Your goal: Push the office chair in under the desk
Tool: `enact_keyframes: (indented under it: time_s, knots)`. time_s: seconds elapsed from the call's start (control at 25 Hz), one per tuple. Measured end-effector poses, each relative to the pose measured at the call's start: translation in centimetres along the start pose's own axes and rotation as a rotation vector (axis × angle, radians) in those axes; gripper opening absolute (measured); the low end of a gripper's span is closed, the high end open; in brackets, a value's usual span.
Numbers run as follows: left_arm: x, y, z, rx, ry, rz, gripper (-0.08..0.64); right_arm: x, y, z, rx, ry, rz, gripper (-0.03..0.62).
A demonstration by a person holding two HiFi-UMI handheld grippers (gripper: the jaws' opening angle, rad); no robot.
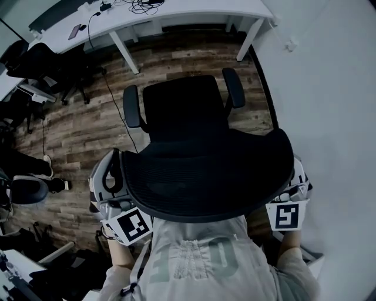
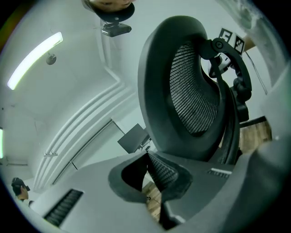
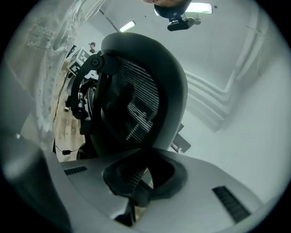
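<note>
The black mesh office chair (image 1: 188, 114) faces the white desk (image 1: 194, 10), its seat a short way in front of the desk's legs. Its curved backrest (image 1: 205, 176) is nearest me. My left gripper (image 1: 113, 166) sits shut against the backrest's left edge, and my right gripper (image 1: 298, 175) sits shut at its right edge, partly hidden by the rim. In the left gripper view the backrest (image 2: 191, 86) rises right behind the shut left gripper (image 2: 152, 170). In the right gripper view the backrest (image 3: 136, 100) stands just beyond the shut right gripper (image 3: 138, 178). Neither gripper clamps the chair.
A white wall (image 1: 329, 88) runs close along the chair's right side. Other dark chairs (image 1: 41, 64) stand at the left, and another one (image 1: 26, 189) lower left. A black cable (image 1: 111, 94) trails over the wood floor from the desk. Desk legs (image 1: 126, 53) frame the opening.
</note>
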State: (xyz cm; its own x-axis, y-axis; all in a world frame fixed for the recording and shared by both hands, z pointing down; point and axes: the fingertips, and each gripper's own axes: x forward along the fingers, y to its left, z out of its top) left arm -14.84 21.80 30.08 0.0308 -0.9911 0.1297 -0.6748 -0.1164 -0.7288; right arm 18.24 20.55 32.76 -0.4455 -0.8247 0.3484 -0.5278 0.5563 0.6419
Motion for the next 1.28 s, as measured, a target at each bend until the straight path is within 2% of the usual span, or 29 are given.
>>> enact_keyframes:
  time_s: [0.2,0.32,0.44,0.6,0.68,0.72,0.84,0.96,1.12,1.28]
  knots:
    - [-0.1,0.1,-0.6,0.036,0.032,0.029,0.014,-0.1,-1.8,-1.4,0.030,-0.021,0.000,0.020]
    - [-0.2,0.3,-0.1,0.074,0.021,0.016,0.014,0.6,-2.0,-1.5,-0.004,-0.030,0.044,0.020]
    - [-0.7,-0.1,-1.1,0.051,0.048,-0.016,0.015,1.2,-1.8,-1.9,-0.010,-0.033,0.109,0.020]
    - [-1.7,-2.0,-2.4,0.015,0.091,-0.146,0.020,1.3,-1.0,-2.4,-0.029,0.004,0.234,0.034]
    - [-2.6,-2.9,-3.0,-0.005,0.112,-0.227,0.123,1.2,-1.1,-2.2,-0.074,0.023,0.265,0.081]
    - [-3.0,-3.2,-3.0,-0.008,0.119,-0.276,0.134,1.0,-1.1,-2.1,-0.100,0.035,0.289,0.104]
    - [-4.0,-4.2,-2.6,0.030,0.137,-0.438,0.179,0.0,-0.6,-2.4,-0.163,0.096,0.396,0.188]
    - [-4.8,-5.0,-2.5,0.095,0.169,-0.571,0.207,-1.0,0.6,-3.4,-0.191,0.154,0.487,0.195]
    - [-5.0,-5.6,-2.6,0.139,0.205,-0.661,0.214,-1.6,1.9,-4.5,-0.236,0.213,0.568,0.238]
    - [-5.8,-7.2,-2.2,0.131,0.229,-0.787,0.237,-1.0,3.1,-4.6,-0.271,0.213,0.615,0.242]
